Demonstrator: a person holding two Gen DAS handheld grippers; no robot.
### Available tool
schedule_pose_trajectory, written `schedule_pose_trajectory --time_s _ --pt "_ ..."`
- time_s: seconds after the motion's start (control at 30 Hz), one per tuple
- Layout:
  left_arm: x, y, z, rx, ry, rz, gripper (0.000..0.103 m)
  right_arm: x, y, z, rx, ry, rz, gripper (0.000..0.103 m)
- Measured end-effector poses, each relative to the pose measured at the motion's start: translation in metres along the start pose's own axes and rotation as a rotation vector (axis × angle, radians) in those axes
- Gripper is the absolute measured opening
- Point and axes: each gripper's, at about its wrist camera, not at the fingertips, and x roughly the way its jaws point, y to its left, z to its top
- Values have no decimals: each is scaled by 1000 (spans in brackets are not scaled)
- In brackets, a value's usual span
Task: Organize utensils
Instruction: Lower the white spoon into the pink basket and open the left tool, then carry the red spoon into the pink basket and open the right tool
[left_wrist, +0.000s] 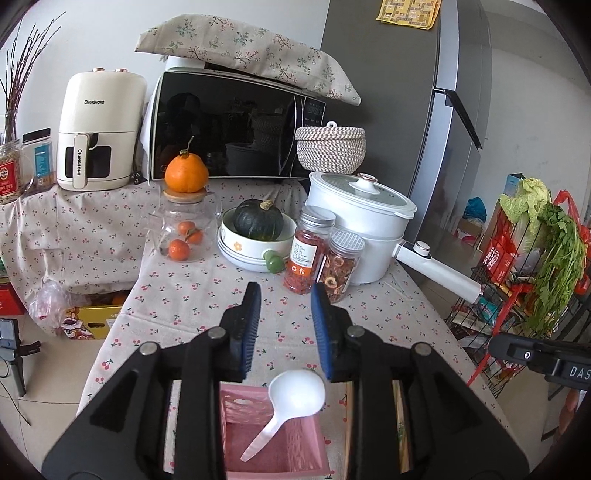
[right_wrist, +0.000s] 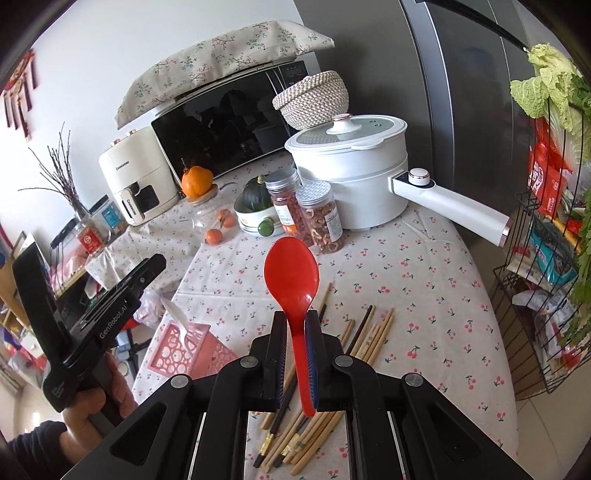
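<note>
White spoon (left_wrist: 284, 402) leaned in pink basket (left_wrist: 236, 435) on near tabletop (left_wrist: 192, 295), bowl up above far rim, handle down inside. Left gripper (left_wrist: 286, 295) hung just above, jaws released and apart, nothing between them, clear of spoon. In right wrist view, same basket (right_wrist: 177, 350) sat at near left of tabletop (right_wrist: 406, 295), white spoon (right_wrist: 181, 321) sticking up out of it, left gripper (right_wrist: 110, 302) held beside it by a hand (right_wrist: 92, 406). Right gripper (right_wrist: 295, 325) was clenched on red spoon (right_wrist: 293, 284), jaws pressed on handle, bowl pointing far, raised off cloth. Chopsticks (right_wrist: 332, 369) lay loose on tabletop beneath and right of red spoon, wooden ones with a dark pair among them. Farther back stood two jars (right_wrist: 306, 214), white pot (right_wrist: 354, 177) and microwave (right_wrist: 229, 122).
</note>
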Motion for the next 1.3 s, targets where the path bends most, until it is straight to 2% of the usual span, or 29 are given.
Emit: schedule_pose_trajectory --time_s 0.13,0.23,0.33,0.53,0.7,0.77,0.97,1.2,1.3 --pt "-11 7 5 -31 89 16 67 -1 7 1 3 -24 16 10" --pt "-20 15 7 -65 167 46 72 -2 16 3 6 -44 33 10" --pt "-31 26 7 -94 236 96 82 -4 26 6 7 -73 54 10" --pt "-45 48 -5 -82 330 191 91 -20 50 11 22 -142 126 10" --pt "-45 71 -14 -121 381 195 92 -36 77 13 0 -187 195 10" --pt "-45 77 -15 -112 392 225 92 -34 91 14 -18 -198 209 10" --pt "-49 92 -14 -145 413 235 92 6 122 17 -41 -174 202 10" --pt "-42 101 -18 -141 458 250 92 68 140 8 -97 -6 116 10" --pt "-41 102 -20 -142 469 249 92 79 144 4 -107 25 120 10"
